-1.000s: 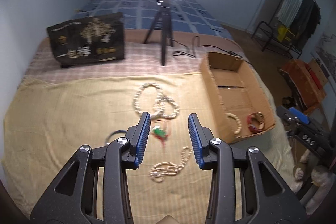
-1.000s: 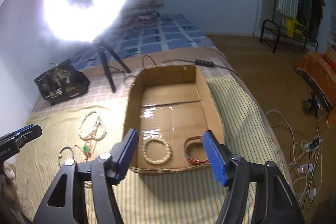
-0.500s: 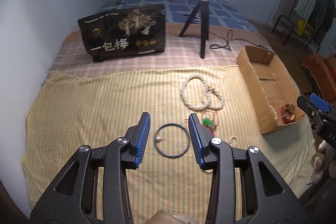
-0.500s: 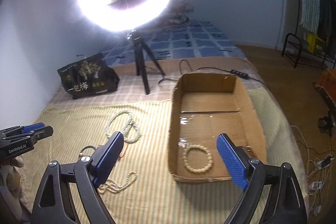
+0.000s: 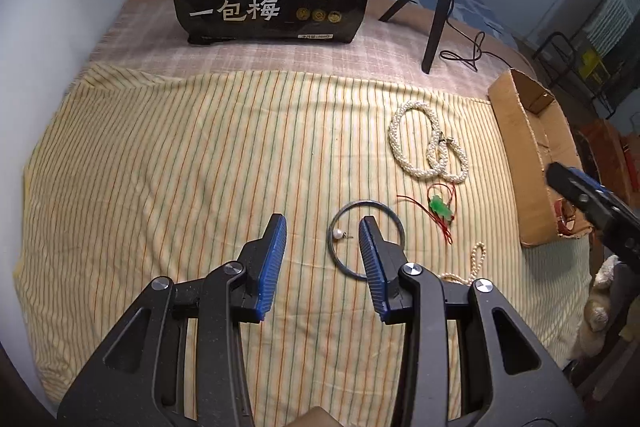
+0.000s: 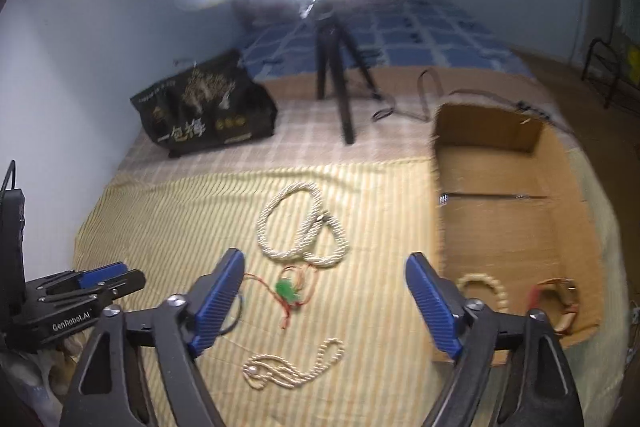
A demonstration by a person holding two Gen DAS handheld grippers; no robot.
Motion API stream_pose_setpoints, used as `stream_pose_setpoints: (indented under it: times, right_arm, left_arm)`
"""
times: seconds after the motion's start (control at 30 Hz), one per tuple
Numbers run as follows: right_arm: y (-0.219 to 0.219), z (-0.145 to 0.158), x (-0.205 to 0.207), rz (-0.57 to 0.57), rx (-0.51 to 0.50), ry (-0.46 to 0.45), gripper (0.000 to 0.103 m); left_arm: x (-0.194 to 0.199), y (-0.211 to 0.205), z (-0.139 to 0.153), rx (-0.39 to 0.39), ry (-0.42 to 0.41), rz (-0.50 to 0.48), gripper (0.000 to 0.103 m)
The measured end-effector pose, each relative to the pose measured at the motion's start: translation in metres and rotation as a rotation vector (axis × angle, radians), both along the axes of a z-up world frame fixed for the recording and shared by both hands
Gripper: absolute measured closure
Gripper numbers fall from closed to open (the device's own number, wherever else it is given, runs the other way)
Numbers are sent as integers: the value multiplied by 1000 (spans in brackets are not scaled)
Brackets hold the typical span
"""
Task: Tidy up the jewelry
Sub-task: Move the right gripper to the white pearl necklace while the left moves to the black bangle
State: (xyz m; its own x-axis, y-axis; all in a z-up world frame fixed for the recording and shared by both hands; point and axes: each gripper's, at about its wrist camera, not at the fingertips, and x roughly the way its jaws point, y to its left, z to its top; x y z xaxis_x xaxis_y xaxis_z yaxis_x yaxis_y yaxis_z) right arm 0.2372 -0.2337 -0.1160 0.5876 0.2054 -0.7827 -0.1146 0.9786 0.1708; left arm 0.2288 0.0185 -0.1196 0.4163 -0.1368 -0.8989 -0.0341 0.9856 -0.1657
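Left wrist view: the left gripper (image 5: 322, 239) is held part open and empty above the striped sheet (image 5: 180, 167) on the bed, pointed steeply down, with a dark ring necklace (image 5: 366, 239) carrying a single pearl lying just ahead of and partly under the right-hand jaw. The step in hand is judged to be the reach for a next piece, with several pieces yet to be collected. A thick rope of white beads (image 5: 428, 151) is seen beyond the jaws and to their right, and a green pendant on red cord (image 5: 440, 207) lies between it and the ring.

In the right wrist view the right gripper (image 6: 324, 279) is seen with nothing between its jaws, which are closing from a wide spread; the green pendant sits just beyond them, and a thin pale bead chain (image 6: 296, 367) lies bunched below and between them. The cardboard box (image 6: 492, 135), to the right of those jaws, already holds a bead bracelet (image 6: 484, 287) and a red-and-brown band (image 6: 560, 299).

A lower, centred approach is judged necessary next, so that the thin ring or cord is pinched cleanly off the soft sheet without cloth being gathered.
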Motion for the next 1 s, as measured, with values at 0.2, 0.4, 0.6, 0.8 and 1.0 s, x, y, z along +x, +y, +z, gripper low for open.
stream_pose_setpoints:
  times: [0.2, 0.4, 0.6, 0.8, 1.0]
  right_arm:
    - [11, -24, 22, -6, 63, 86, 43]
    - [18, -41, 39, -29, 101, 146, 57]
    - [23, -54, 53, -45, 113, 179, 65]
    - [27, -69, 68, -64, 130, 208, 70]
    - [33, -88, 80, -76, 123, 226, 73]
  left_arm:
    - [9, -3, -16, -55, 48, -6, 65]
    - [17, -15, -25, -47, 52, -50, 65]
    - [28, -22, -37, -50, 74, -94, 72]
    - [38, -24, -53, -43, 106, -105, 74]
    - [47, -28, -63, -49, 122, -127, 75]
